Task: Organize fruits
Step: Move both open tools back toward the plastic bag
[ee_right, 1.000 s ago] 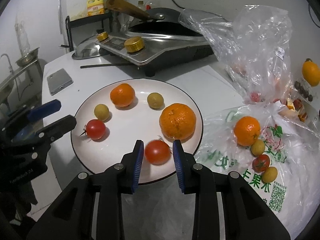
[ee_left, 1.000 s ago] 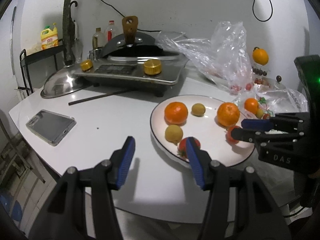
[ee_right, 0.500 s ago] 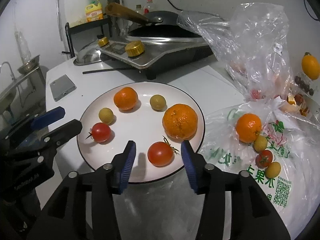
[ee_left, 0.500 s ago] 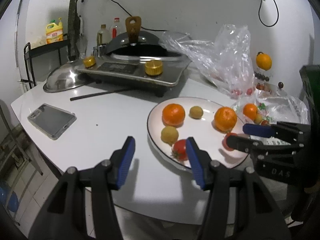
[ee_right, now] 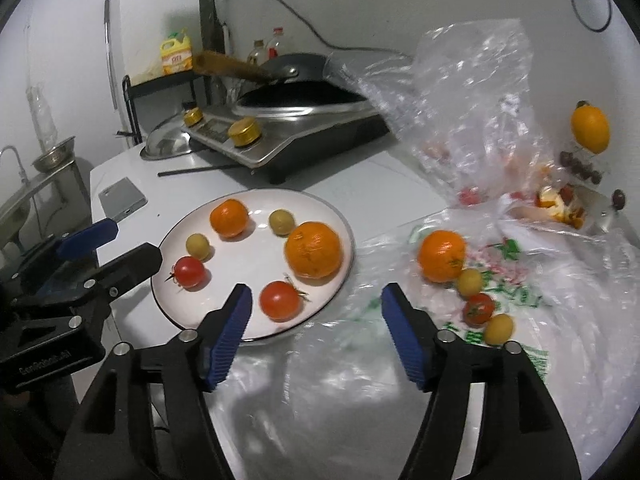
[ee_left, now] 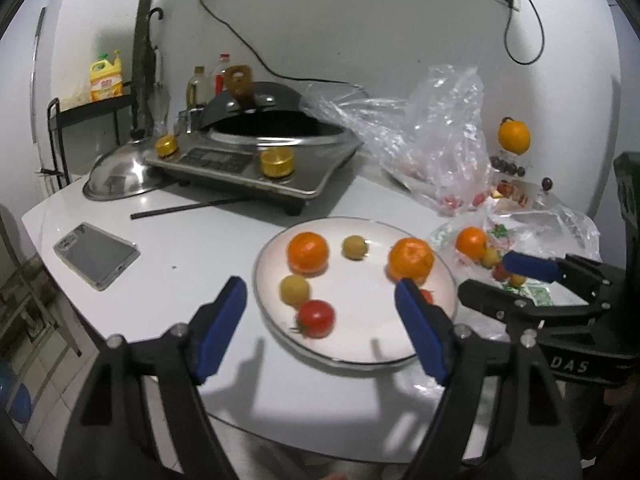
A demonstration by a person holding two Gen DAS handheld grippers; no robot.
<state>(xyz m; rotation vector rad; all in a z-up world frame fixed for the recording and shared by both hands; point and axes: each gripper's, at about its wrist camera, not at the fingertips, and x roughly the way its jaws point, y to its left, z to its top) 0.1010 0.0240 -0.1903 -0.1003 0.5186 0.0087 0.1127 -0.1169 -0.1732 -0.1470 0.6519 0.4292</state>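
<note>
Both claws angled down over the bench. Left claw point(ee_left: 320, 320) opening, spread wide, nothing pinched. Right claw point(ee_right: 316, 332) same, opening and empty. Tomato point(ee_right: 280, 301) sitting free on the plate point(ee_right: 256, 332), just ahead.

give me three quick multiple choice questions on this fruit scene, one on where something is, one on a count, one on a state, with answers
1. Where does the phone lie?
A. on the plate
B. on the table left of the plate
C. in the wok

2. How many fruits sit on the plate?
A. four
B. six
C. nine

3. What do the right tongs hold?
A. nothing
B. a tomato
C. an orange

Key: 1 B, it lies flat on the white table, apart from the plate. 2 B, two oranges, two tomatoes, two small yellow fruits. 3 A, the jaws are opening, and the near tomato rests on the plate beyond them.
</note>
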